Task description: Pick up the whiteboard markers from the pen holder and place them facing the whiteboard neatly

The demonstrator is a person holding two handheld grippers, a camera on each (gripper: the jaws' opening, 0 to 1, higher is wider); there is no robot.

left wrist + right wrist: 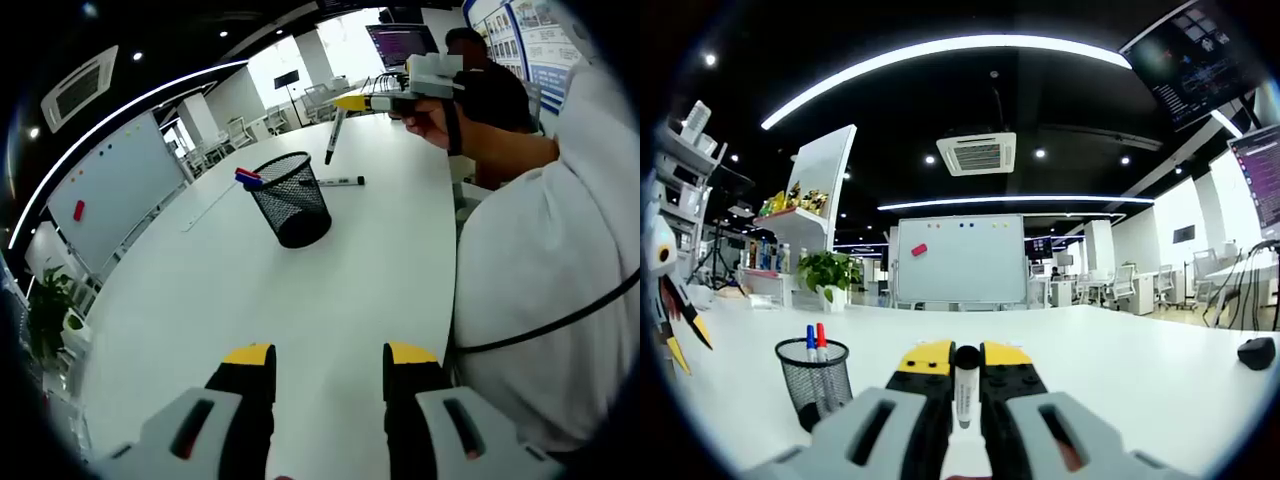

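White-labelled marker (965,392) in right tongs (966,357), print unreadable.

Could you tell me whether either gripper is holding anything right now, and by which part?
The right gripper clamps a black-capped marker near its capped end; the left gripper is open, holding nothing.

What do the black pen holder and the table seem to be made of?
Round black mesh pen holder: probably painted wire mesh; the white top shows through its lattice wall. Long white table: a smooth, hard top with a soft sheen, perhaps laminate; its core cannot be told.
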